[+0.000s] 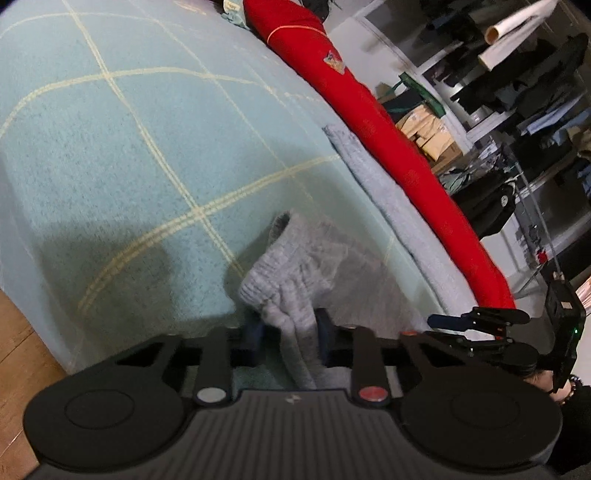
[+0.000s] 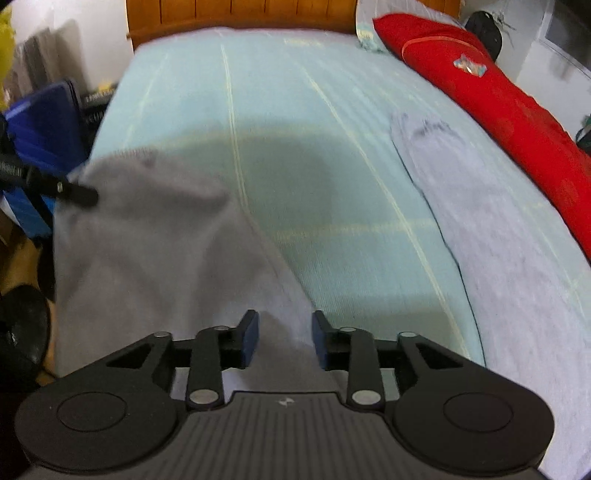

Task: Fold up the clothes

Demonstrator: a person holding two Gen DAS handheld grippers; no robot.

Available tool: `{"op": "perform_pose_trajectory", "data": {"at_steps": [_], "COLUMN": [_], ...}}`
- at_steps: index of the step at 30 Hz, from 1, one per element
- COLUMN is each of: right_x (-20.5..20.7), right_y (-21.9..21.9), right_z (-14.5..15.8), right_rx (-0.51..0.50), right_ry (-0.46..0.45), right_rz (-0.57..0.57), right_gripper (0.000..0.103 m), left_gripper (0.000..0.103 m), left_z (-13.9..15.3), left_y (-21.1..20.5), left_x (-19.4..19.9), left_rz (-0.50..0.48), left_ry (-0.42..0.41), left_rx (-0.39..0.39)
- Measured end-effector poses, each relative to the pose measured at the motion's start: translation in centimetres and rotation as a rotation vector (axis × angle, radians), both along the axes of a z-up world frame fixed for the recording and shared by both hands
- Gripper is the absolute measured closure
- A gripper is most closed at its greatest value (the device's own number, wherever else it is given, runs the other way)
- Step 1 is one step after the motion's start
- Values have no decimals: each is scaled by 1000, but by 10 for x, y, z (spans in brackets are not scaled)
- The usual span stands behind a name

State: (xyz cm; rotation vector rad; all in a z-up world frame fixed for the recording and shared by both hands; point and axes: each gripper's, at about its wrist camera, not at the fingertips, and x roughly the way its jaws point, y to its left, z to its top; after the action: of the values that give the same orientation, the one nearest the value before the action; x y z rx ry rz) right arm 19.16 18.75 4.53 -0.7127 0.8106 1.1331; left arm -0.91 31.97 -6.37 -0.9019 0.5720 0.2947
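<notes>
A grey knit garment (image 1: 295, 273) hangs over the near edge of a bed with a pale green checked cover (image 1: 129, 147). My left gripper (image 1: 290, 338) is shut on a bunched, ribbed part of it. In the right wrist view the same grey garment (image 2: 155, 240) spreads from the left gripper's tip (image 2: 79, 194) at far left down to my right gripper (image 2: 284, 339), whose pads are apart with grey cloth lying between them. The right gripper also shows in the left wrist view (image 1: 480, 321) at lower right. A second stretch of grey cloth (image 2: 480, 221) lies flat along the bed's right side.
A long red cushion (image 2: 509, 103) lies along the bed's right edge. A wooden headboard (image 2: 240, 14) is at the far end. Blue bags (image 2: 40, 129) and clutter stand left of the bed. Shelves with clothes and boxes (image 1: 517, 110) stand beyond the red cushion.
</notes>
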Motion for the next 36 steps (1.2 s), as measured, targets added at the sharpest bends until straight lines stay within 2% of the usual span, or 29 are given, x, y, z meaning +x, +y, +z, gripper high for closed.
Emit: {"op": "perform_pose_trajectory", "data": {"at_steps": [2,3,5,6,9,11,13,14,17,21,23,25,26,27,28,31,33,35,36], "right_x": [0,1,4,7,22,36,38,37,32,31,31,32,34,36,39,47,52,50,48], "right_y": [-2,-2,2,4,11,9,-7,-18,-51,-83,-88,-89,-89,-89,-88,-87,-92,-99,-103], "right_z": [-9,-14,-19,-20,-20,-11,12,21,41,33,15,1,-5,-11,-15,-15,-4,8,13], "right_rx": [-16,-22,-21,-12,9,39,89,91,43,-26,-73,-72,-63,-53,-37,5,43,77,87], "right_ry": [-2,-4,-30,-37,-98,-62,-38,-47,-89,-58,-46,-18,3,24,36,-6,-20,-39,-46], "right_rz": [0,-2,-22,-37,-103,-160,-145,-141,-146,-144,-144,-145,-148,-153,-174,-269,-333,-338,-339], "right_gripper": [65,74,102,103,103,102,94,86,63,57,57,57,67,92,95,94,93,89,87], "left_gripper": [86,86,86,86,86,86,85,85,83,79,79,82,87,93,98,100,101,100,100], "left_z": [1,2,5,6,5,4,1,0,-3,-2,-2,-2,-2,-1,0,13,25,34,32], "left_y": [0,0,-1,-1,-2,-2,-2,-2,2,1,1,0,-1,-2,-4,-9,-8,-7,-8], "left_x": [2,2,0,0,-3,-3,-2,-2,2,8,9,8,8,9,10,6,-6,-19,-22], "left_rz": [-11,-13,-15,-16,-13,-8,-15,-18,-31,-55,-61,-58,-51,-49,-46,-31,-19,-11,-7], "left_ry": [3,2,2,4,9,7,8,9,2,5,9,7,8,10,14,13,-2,-12,9], "left_rx": [12,15,20,23,11,2,-7,-12,-30,-23,-14,-11,-3,8,25,66,61,51,48]}}
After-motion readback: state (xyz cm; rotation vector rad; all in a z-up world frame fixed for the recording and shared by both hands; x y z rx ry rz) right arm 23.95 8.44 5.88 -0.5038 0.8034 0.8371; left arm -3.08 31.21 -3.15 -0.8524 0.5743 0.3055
